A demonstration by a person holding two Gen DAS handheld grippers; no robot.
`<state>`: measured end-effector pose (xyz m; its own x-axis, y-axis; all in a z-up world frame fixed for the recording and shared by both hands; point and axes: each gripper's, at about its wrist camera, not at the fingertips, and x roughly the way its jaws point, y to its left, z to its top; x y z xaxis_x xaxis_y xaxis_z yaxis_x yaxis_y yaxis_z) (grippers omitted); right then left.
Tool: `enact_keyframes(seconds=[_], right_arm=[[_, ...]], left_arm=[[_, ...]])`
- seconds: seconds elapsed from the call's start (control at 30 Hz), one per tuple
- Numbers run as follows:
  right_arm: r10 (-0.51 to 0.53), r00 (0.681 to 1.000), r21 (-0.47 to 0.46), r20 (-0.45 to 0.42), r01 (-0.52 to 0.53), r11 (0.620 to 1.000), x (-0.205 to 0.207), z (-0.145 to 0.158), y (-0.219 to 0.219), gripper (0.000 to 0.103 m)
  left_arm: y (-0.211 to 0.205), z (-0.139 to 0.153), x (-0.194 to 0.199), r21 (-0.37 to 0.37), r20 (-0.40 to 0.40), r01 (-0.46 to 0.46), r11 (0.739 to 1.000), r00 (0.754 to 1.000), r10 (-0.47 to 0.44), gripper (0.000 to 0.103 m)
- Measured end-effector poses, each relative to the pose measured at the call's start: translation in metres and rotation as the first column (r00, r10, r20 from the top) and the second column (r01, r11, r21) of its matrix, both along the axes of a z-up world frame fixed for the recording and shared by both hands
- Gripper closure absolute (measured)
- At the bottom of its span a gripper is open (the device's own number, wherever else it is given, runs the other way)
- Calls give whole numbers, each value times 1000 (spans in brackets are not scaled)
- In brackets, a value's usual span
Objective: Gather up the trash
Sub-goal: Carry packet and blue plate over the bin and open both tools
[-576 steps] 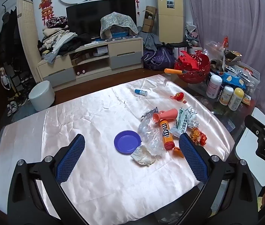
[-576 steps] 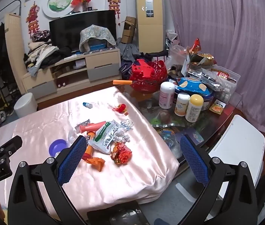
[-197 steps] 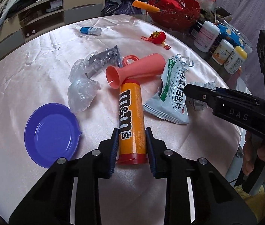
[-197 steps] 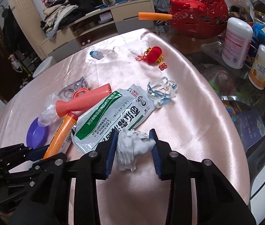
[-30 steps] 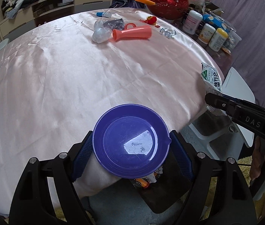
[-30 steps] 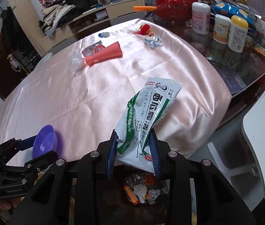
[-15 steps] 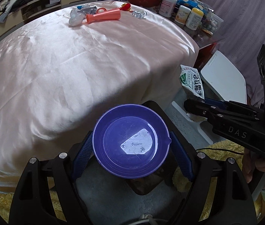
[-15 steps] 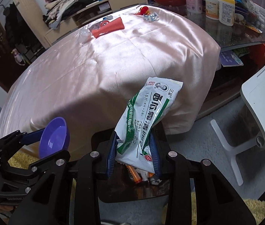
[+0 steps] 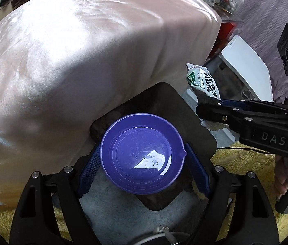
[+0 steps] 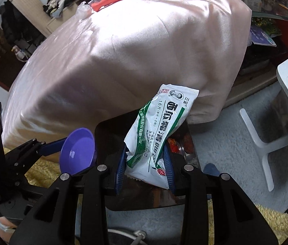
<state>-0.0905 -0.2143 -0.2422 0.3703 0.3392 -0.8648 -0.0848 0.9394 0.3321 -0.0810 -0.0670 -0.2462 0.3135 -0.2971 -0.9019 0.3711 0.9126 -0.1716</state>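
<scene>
At frame centre, the left gripper (image 9: 143, 170) is clamping a purple dish (image 9: 142, 153) and the right gripper (image 10: 145, 168) a medicine packet (image 10: 158, 130), both poised over what is probably the black bin (image 9: 193, 122) for dropping.

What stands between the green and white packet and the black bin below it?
Nothing visible does. The green and white plastic packet, shut in the right hand-held gripper, hangs over the open black square bin. The round purple plastic dish is off to its left.

Purple plate (image 9: 142, 153), white packet (image 10: 156, 134) with green stripes and black characters, pink satin cloth (image 9: 86, 47), black bin (image 9: 164, 106), yellow rug (image 9: 239, 159)
</scene>
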Motion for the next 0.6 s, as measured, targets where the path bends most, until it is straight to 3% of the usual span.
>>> enact_keyframes(seconds=[0.17,0.3,0.6], right_arm=[[2,1000,-10,-5,-2,1000,3,-1,3,61],[-3,1000,5,-14,3,1000,5,-3,1,51],[-18,1000,23,-22,19,1000,7,-3,-1,41]], left_arm=[[-9,-7,4,31,-15,10,999,1000,-9,26],[-12,-11,7,30,-31,13,999,999,-12,26],[-14,-14,13,25,-42,11,1000,999,-10,15]])
